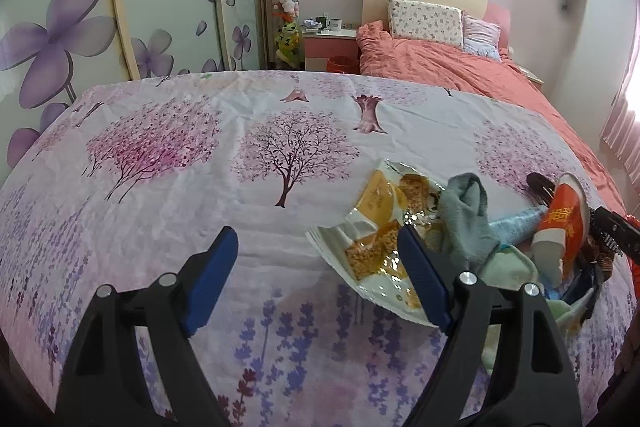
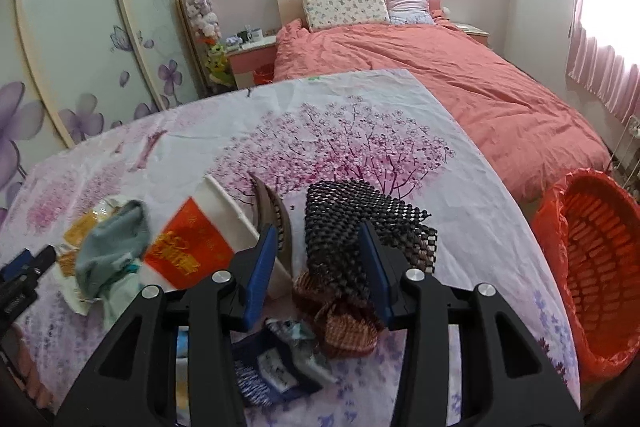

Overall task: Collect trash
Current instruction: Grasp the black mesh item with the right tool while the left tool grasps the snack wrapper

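A pile of items lies on a floral-cloth table (image 1: 168, 163). A yellow-and-white snack wrapper (image 1: 372, 227) lies flat, its right edge under a grey-green sock (image 1: 468, 215). A red-and-white paper cup (image 1: 560, 227) lies on its side. My left gripper (image 1: 316, 263) is open just above the cloth, its right finger over the wrapper. In the right wrist view my right gripper (image 2: 320, 263) is open, its jaws on either side of a black mesh mat (image 2: 352, 215). The cup (image 2: 196, 243), the sock (image 2: 112, 247) and a brown hair claw (image 2: 272, 211) lie left of it.
A red basket lined with a red bag (image 2: 596, 267) stands right of the table. A brown checked cloth (image 2: 344, 319) and a blue packet (image 2: 268, 367) lie under my right gripper. A bed with a coral duvet (image 2: 460, 95) is behind, a wardrobe (image 1: 80, 7) at left.
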